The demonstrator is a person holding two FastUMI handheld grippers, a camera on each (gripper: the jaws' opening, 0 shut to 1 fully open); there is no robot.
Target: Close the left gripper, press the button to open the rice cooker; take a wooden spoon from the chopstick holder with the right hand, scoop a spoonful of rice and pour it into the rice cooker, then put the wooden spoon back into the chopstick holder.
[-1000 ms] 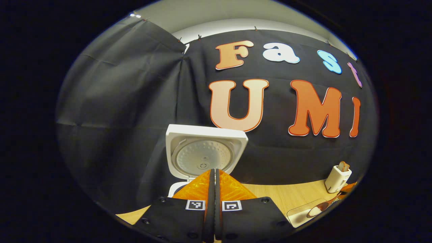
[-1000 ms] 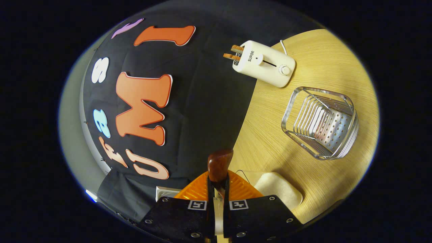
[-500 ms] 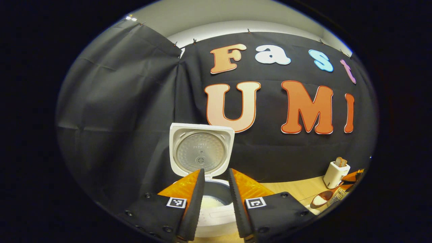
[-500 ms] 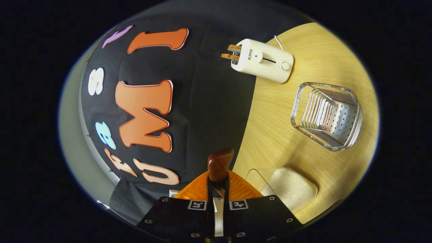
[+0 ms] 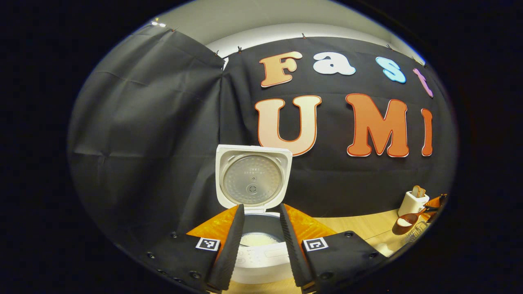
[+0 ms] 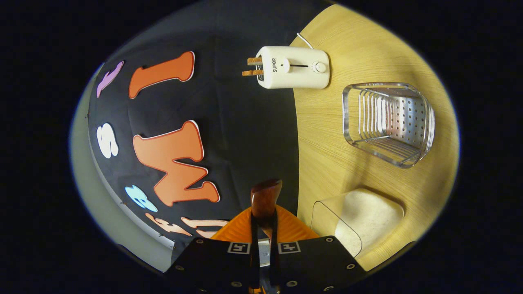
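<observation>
White rice cooker on wooden counter, directly ahead of left gripper. Lid raised upright against black booth wall, ribbed inner plate facing forward. Inner pot exposed, pale rice lying in its bottom. Left jaws spread apart, holding nothing, framing the cooker's front panel and pot opening; contact with the cooker not determinable.

Far right of left gripper view: wooden spoon held above the counter, bowl loaded with white rice, well apart from the cooker. Cream toaster just behind it, bread slices protruding from the top.

Right gripper view rolled sideways, counter running up the right side. Right gripper with jaws clamped on the wooden spoon's handle, dark reddish handle end projecting forward past the fingertips. Spoon bowl hidden in this view.

Metal chopstick holder standing on the counter, wire-ribbed sides and perforated back panel visible, nothing seen inside. Toaster beyond it against the booth wall, lever and dial on its side, two slices showing. Clear container of rice near the right gripper, beside the chopstick holder, rice surface pale and mounded.
</observation>
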